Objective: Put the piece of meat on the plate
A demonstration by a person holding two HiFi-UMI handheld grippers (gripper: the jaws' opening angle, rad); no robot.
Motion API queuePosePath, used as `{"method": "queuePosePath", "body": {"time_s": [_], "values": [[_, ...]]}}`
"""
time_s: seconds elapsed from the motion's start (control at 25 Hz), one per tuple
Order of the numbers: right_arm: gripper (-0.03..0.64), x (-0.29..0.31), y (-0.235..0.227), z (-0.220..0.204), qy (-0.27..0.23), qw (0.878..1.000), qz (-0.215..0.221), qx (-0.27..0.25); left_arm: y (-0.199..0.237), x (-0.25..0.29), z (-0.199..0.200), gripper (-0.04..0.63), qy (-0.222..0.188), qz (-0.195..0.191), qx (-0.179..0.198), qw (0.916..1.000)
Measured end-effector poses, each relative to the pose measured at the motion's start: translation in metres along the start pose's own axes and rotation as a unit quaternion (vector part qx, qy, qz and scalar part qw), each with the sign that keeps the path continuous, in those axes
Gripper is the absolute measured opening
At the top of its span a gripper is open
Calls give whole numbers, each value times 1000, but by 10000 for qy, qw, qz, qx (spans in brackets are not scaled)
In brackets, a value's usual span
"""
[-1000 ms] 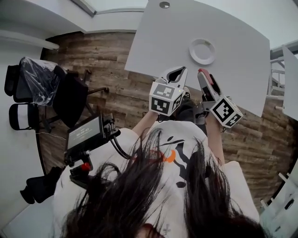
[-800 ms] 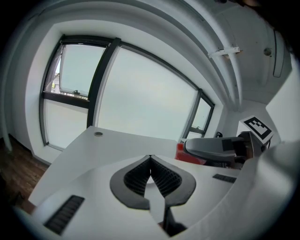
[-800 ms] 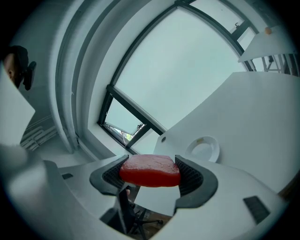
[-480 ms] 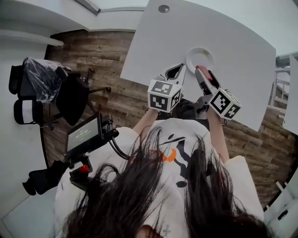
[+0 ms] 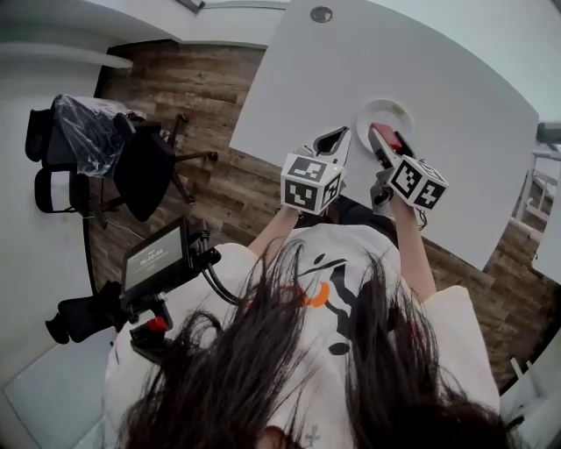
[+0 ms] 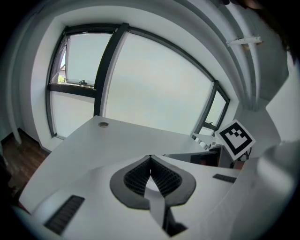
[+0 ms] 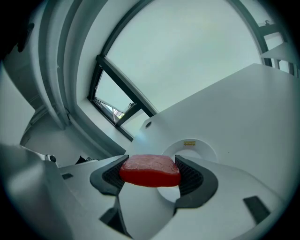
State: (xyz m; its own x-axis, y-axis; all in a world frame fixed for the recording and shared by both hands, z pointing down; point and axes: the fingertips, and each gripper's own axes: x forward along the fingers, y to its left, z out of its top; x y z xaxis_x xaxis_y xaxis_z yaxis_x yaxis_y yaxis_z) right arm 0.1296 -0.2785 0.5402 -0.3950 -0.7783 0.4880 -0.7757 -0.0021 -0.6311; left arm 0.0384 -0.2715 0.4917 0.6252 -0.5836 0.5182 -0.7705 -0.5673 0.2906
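Note:
My right gripper [image 7: 150, 174] is shut on a red piece of meat [image 7: 150, 169], held flat between the two ribbed pads. Just beyond and below it lies a round white plate [image 7: 199, 147] on the white table [image 7: 243, 112]. In the head view the right gripper [image 5: 383, 138] reaches over the near rim of the plate [image 5: 384, 110], with the piece of meat [image 5: 387, 137] showing red at its tip. My left gripper [image 5: 330, 140] hovers beside it at the table's near edge, shut with nothing in it; its pads [image 6: 161, 178] touch at the tips.
The white table [image 5: 456, 105] has a round cable hole [image 5: 321, 14] at its far side. Wooden floor lies below its near edge. Black office chairs [image 5: 131, 167] stand to the left, and a device with a screen [image 5: 158, 254] hangs near the person's body.
Both grippers have moved forward toward the plate. The right gripper, still holding the meat, now reaches the plate's near rim; a second ago it was well short of it.

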Motion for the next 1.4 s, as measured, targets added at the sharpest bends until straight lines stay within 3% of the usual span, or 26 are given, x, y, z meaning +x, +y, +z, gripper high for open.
{"method": "queuePosePath", "body": {"time_s": [0.28,0.48,0.8,1.2,1.4], "values": [[318,36,-19,3,354,9952,-356,-843,-8,9,-9,6,133,-154,-106,9997],[318,55,-24,-2,669,9831,-640,-1581,-5,10,-18,6,233,-124,-203,9994],[318,65,-25,-13,1043,9659,-836,-2218,5,9,-17,6,188,-22,-332,9993],[318,70,-28,-24,1670,9166,-1065,-3473,14,9,-16,6,176,85,-412,9990],[318,69,-39,-30,1802,9253,-1094,-3153,15,11,-14,6,168,105,-443,9988]]}}
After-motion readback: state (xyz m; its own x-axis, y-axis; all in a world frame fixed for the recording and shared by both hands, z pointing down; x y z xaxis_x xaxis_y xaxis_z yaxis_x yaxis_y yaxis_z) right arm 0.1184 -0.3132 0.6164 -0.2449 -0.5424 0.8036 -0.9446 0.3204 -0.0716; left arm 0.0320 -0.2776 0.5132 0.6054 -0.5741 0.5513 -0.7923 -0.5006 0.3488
